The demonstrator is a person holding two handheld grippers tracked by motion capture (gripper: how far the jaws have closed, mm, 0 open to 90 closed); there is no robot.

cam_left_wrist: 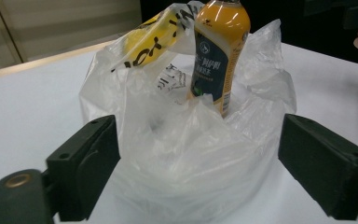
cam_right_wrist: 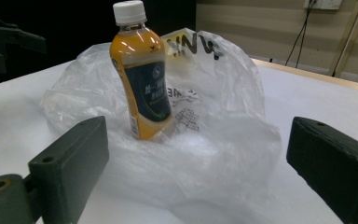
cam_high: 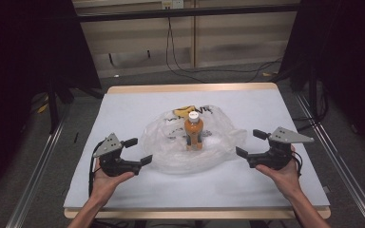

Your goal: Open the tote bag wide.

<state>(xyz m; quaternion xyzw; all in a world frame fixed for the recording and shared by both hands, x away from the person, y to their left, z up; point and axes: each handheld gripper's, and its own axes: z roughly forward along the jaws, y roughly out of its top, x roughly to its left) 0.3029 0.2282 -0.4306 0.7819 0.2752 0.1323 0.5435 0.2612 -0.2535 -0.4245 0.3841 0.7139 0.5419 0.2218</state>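
- High view: bottle point(cam_high: 194, 130) stands upright inside the crumpled plastic bag point(cam_high: 171, 152), mid-tabletop point(cam_high: 138, 99).
- Left gripper point(cam_high: 139, 151) and right gripper point(cam_high: 251, 143) flank the bag, fingers wide open, holding nothing.
- Best grip opposite rim edges evenly, keeping the bottle from tipping.

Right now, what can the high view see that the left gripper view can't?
The high view alone takes in both hands, with the left gripper and right gripper open, one at each side of the crumpled clear plastic bag, and the orange drink bottle's white cap. The left gripper view alone brings the bottle's dark label close enough to see its print. Both share the bottle standing in the bag on the white table.
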